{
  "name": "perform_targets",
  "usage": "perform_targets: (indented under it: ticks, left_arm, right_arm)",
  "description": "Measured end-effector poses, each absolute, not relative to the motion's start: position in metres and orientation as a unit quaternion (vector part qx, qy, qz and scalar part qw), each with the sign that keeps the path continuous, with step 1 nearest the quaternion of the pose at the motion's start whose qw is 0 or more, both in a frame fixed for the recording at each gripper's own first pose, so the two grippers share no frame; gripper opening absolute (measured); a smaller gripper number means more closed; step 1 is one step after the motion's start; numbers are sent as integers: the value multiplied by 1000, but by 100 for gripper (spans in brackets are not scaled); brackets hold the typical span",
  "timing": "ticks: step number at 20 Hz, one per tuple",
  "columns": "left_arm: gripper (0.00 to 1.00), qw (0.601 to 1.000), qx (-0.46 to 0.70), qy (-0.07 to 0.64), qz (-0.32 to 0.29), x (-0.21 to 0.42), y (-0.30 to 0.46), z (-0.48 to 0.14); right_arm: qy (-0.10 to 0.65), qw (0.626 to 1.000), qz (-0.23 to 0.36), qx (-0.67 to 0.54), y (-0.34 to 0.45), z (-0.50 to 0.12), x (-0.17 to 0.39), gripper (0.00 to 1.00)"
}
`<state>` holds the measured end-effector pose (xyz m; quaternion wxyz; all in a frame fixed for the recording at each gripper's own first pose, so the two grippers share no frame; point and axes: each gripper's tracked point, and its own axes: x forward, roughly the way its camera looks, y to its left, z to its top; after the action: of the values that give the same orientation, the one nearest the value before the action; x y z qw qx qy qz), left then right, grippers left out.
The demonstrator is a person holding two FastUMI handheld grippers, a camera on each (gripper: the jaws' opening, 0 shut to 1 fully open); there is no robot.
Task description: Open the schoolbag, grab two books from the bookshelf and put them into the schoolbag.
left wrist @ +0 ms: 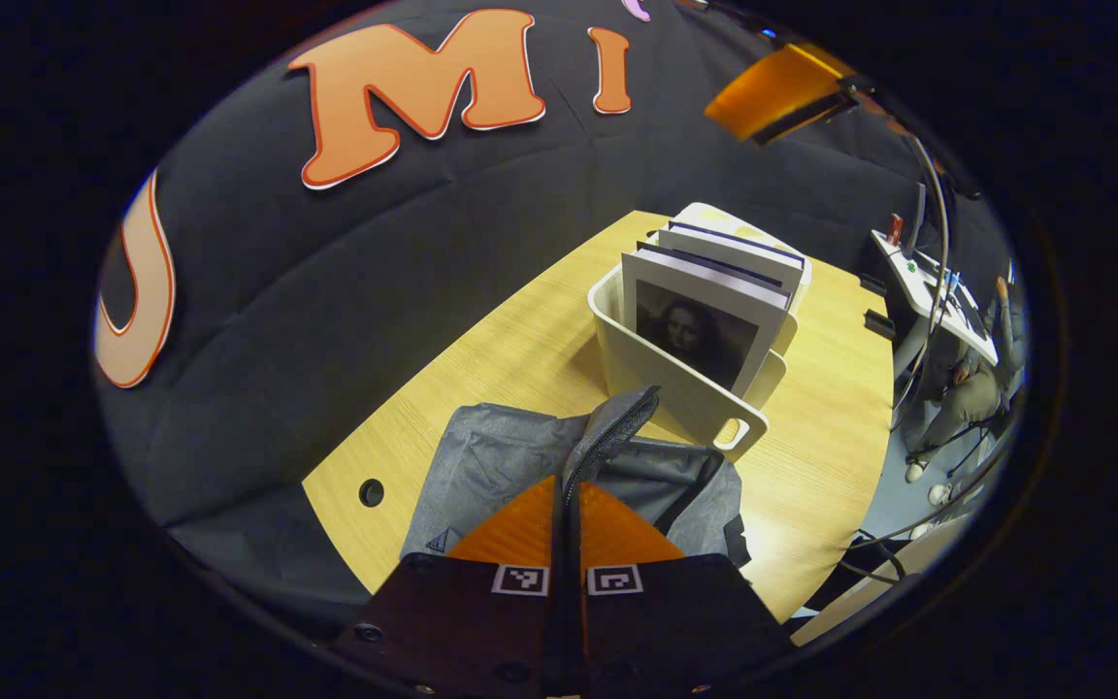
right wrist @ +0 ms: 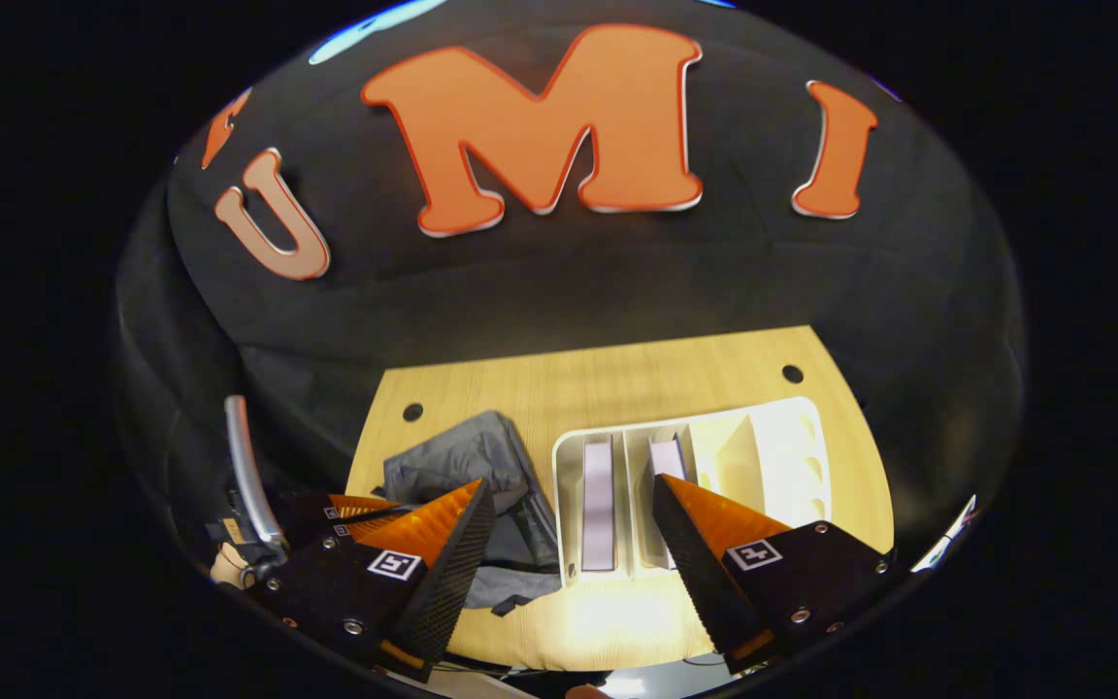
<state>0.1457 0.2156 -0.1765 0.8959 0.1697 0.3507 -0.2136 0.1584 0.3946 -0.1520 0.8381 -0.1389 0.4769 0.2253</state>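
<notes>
The left gripper (left wrist: 567, 485), jaws pinched on the grey schoolbag (left wrist: 510, 456)'s flap, lifts it to hold the mouth open on the tabletop (left wrist: 831, 456), while the right gripper (right wrist: 569, 505) (jaws wide) hangs above the white bookshelf (right wrist: 782, 466), seemingly lining up on a book (right wrist: 598, 500).

We see the left gripper (left wrist: 567, 505) as two wedge fingers on dark bolted blocks, each bearing a square black-and-white marker. Our right gripper (right wrist: 569, 515) has the same markers, ribbed finger faces and round screws; beside its left block runs a grey cable (right wrist: 246, 471).
</notes>
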Motion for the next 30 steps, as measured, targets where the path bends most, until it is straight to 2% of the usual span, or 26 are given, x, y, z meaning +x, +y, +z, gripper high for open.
perform_targets:
  ticks: [5, 15, 16, 17, 18, 19, 20, 21, 22, 24, 25, 30]
  left_arm:
    - [0, 907, 130, 348, -197, 156, 236, -173]
    - [0, 909, 110, 352, -192, 153, 239, -177]
    - [0, 909, 110, 353, -193, 153, 238, -177]
    - [1, 909, 109, 353, -192, 153, 238, -177]
    - [1, 909, 109, 353, -191, 152, 239, -176]
    - [1, 909, 109, 354, -191, 152, 239, -177]
    - [1, 909, 108, 354, -192, 152, 238, -177]
    - [1, 909, 106, 355, -192, 151, 238, -178]
    - [1, 909, 106, 355, -192, 151, 237, -177]
    - [0, 908, 103, 356, -193, 150, 238, -179]
    - [1, 908, 102, 357, -194, 150, 237, -180]
    - [0, 907, 94, 362, -194, 151, 239, -185]
  right_arm:
    - [574, 768, 209, -193, 393, -227, 159, 99]
    - [622, 737, 159, -212, 373, -280, 172, 98]
    - [625, 735, 158, -212, 373, -285, 173, 95]
    - [629, 733, 156, -209, 373, -291, 171, 87]
    - [632, 731, 153, -208, 373, -296, 171, 83]
    - [632, 732, 149, -208, 373, -300, 172, 66]
    - [631, 732, 146, -212, 371, -305, 172, 70]
    - [632, 732, 140, -214, 368, -306, 173, 50]
    - [633, 733, 135, -209, 370, -307, 174, 51]
    - [633, 733, 136, -209, 371, -306, 174, 29]
    - [632, 733, 135, -211, 370, -305, 174, 36]
    - [618, 744, 142, -210, 375, -281, 174, 32]
